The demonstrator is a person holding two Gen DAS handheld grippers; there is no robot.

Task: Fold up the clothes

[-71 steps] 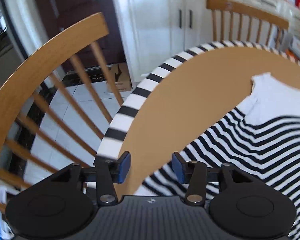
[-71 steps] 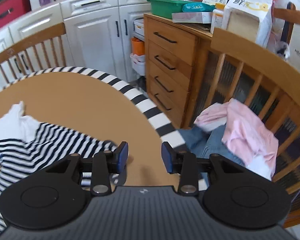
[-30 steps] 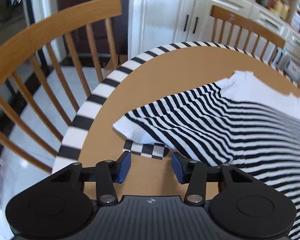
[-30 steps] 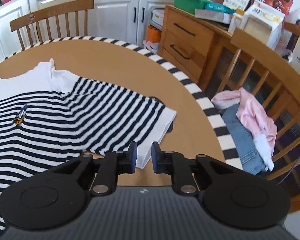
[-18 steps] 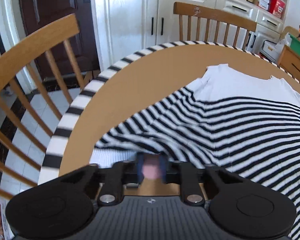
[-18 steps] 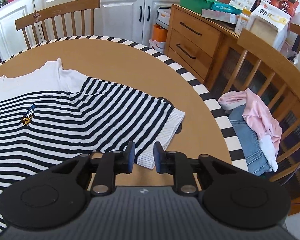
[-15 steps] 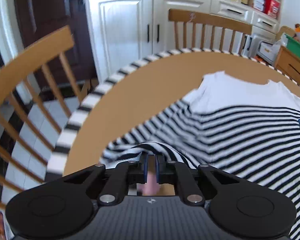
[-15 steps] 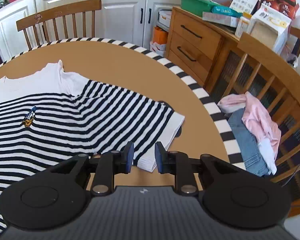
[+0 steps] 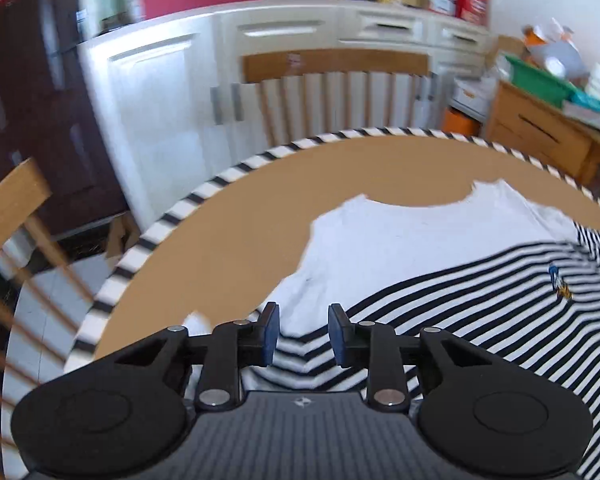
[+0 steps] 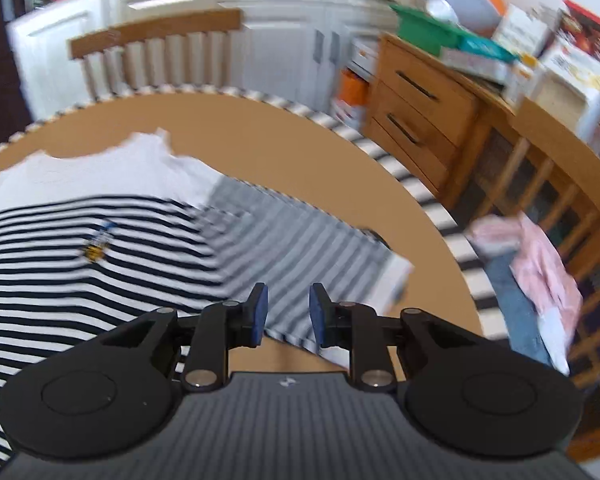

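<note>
Striped t-shirt [image 9: 480, 292] spread front-up on the round table [image 9: 228, 216], collar toward the far side, white yoke on top and black-and-white stripes below, little duck patch on the chest. Probably laid flat like that so the sleeves can be turned in cleanly.

Left gripper [image 9: 303, 334] parked over the shirt's left shoulder area — jaws standing apart, nothing between the pads, striped cloth doubled over itself right underneath. Looks like that sleeve is already lying folded in over the body.

Right gripper [image 10: 285, 312] hanging over the other sleeve [image 10: 312, 256], jaws also parted and empty. Sleeve stretched outward toward the table edge, white cuff at the end, no fold in it as far as can be told through the motion blur. Best guess: lined up there to pinch that sleeve near its hem.

Off to the right, a pile of pink and denim clothes [image 10: 540, 272] dumped on a wooden chair [image 10: 560, 184] — likely waiting their turn or parked out of the way; can't tell which.
</note>
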